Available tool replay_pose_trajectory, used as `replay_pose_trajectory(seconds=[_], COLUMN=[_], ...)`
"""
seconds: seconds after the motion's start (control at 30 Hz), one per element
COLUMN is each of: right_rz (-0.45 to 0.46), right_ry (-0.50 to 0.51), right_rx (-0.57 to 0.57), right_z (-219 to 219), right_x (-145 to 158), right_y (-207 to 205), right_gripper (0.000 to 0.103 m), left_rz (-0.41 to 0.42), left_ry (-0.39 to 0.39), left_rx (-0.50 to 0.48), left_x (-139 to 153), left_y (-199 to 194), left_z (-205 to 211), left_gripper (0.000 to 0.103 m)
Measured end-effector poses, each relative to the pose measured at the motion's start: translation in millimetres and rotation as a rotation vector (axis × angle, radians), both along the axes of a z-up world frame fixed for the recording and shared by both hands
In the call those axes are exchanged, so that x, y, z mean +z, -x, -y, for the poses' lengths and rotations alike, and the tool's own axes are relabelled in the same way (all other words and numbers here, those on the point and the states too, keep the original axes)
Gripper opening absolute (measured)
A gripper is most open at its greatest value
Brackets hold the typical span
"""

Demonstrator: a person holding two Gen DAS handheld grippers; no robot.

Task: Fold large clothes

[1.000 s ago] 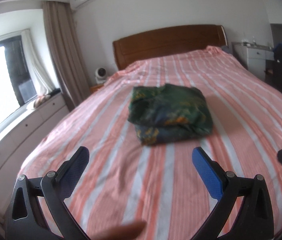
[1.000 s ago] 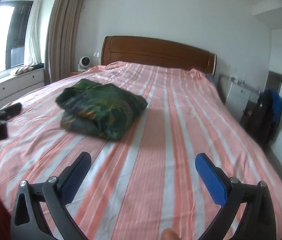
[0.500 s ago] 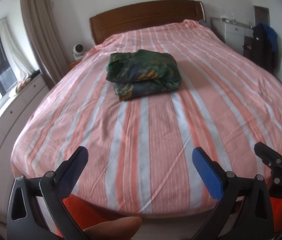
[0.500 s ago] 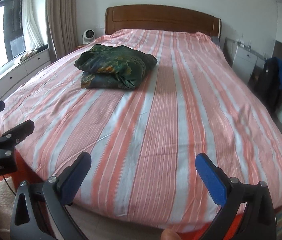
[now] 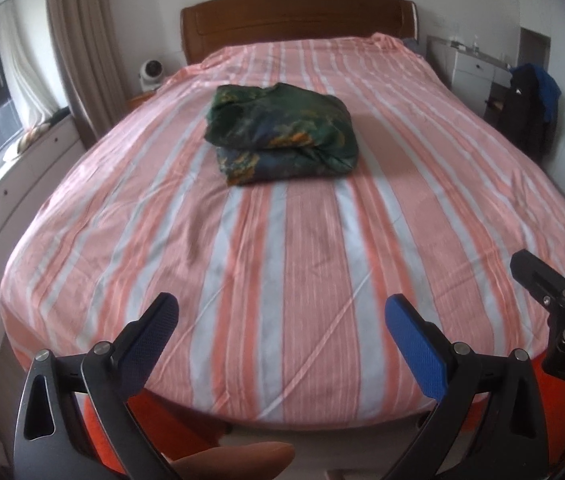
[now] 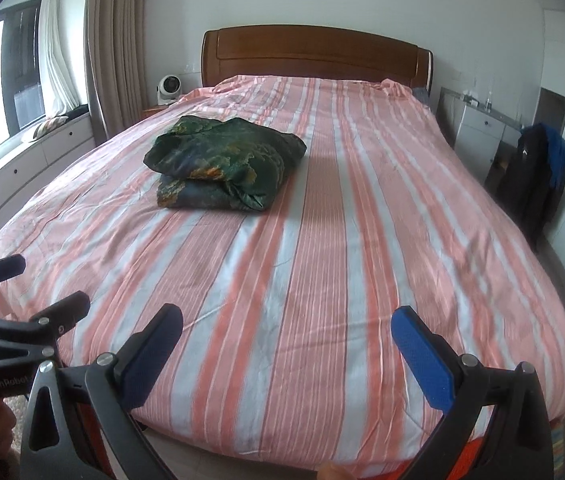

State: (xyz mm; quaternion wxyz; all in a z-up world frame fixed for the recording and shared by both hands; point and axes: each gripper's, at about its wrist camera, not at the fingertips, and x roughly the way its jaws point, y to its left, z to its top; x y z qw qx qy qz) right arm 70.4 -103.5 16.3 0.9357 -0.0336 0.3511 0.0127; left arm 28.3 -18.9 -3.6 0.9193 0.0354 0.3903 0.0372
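Note:
A dark green patterned garment point(image 5: 282, 134) point(image 6: 224, 162) lies folded into a thick bundle on the striped bed point(image 5: 282, 264) point(image 6: 322, 248), toward its head end. My left gripper point(image 5: 280, 320) is open and empty over the foot edge of the bed, far from the bundle. My right gripper point(image 6: 286, 326) is likewise open with nothing between its fingers, near the foot of the bed. In the left wrist view the right gripper point(image 5: 554, 276) shows at the right edge. The left gripper point(image 6: 18, 292) shows at the lower left of the right wrist view.
A wooden headboard point(image 5: 298, 16) stands at the far end. Window-side drawers point(image 6: 22, 160) and a curtain point(image 6: 114, 40) run along the left. A small fan point(image 6: 168, 88) sits left of the headboard. A white dresser point(image 6: 482, 128) and dark hanging clothes point(image 6: 538, 176) stand to the right.
Both grippers have pulled back from the folded bundle toward the foot of the bed, so the bed's near edge now shows. The bundle has stayed in place.

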Motion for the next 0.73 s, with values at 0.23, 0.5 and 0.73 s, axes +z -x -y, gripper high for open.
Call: replay_pose_trajectory(seconds=[0.23,0.5,0.73], right_rz=[-0.005,0.004,0.006], right_ry=[0.015,0.041,0.038], right_rx=[0.006,-0.018,-0.025], right_z=[-13.1,-11.5,-8.9], right_x=[1.0,-0.3,-1.2], right_y=[-5.8,-8.5,-7.5], right_gripper=[0.103,0.103,0.103], left_rz=[0.018,0.008,0.049], left_ry=[-0.024,-0.002,-0.005], left_rx=[0.016,0.030,0.037], left_x=[4.2,0.6,4.4], left_y=[-1.1,-3.8,0.0], left_z=[-3.3,-8.2,-5.0], left_gripper=[0.103,0.103,0.103])
